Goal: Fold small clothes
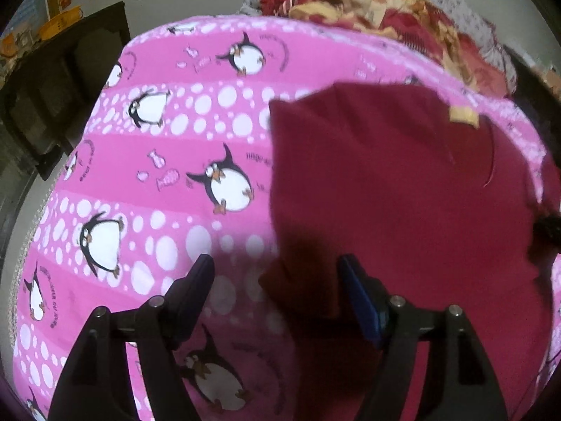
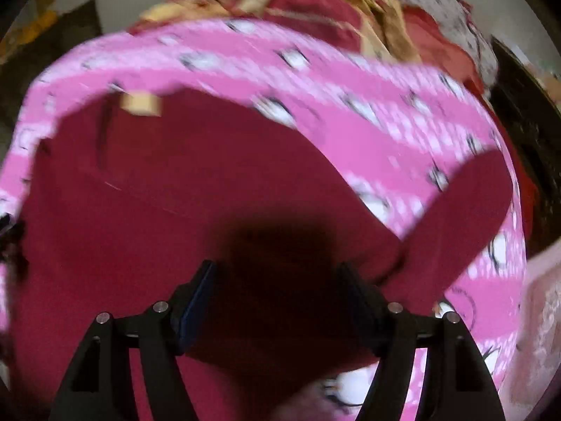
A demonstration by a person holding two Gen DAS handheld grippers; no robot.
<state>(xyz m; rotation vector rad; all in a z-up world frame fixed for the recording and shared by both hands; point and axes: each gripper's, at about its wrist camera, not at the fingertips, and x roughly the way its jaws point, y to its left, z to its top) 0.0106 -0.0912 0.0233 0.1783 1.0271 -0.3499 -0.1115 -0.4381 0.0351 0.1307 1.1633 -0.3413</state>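
Looking down on a dark maroon knit garment (image 1: pixel 403 193) spread flat on a pink bed sheet printed with penguins and white dots (image 1: pixel 168 161). Small yellow label (image 1: pixel 463 116) showing at the far edge of the garment, likely the neck. From the right wrist view, one long maroon sleeve (image 2: pixel 452 224) sticking out across the sheet, away from the body of the cloth. Rumpled red and yellow floral blanket (image 1: pixel 378 3) heaped beyond the sheet, well apart from the work.

Left gripper (image 1: pixel 277 280) hanging over the near left corner of the garment, fingers spread, nothing between them but air, one finger over the sheet and the other over the maroon edge. Right gripper (image 2: pixel 277 284) poised over the near hem beside the root of the sleeve, fingers likewise spread wide and pinching nothing; heavy blur in that view, so contact with the cloth cannot be told.

Judging the handling: soft, light, floppy fabric, no stiffness to speak of, bound to sag and drape from any pinch. Likely to cling a little to the sheet rather than slide. Nothing fragile here. Best hold probably at seams and edges: cuff of the outstretched sleeve for bringing it in over the body, then hem corners with both grippers for the fold. A pinch too deep risks catching the sheet along with the cloth.
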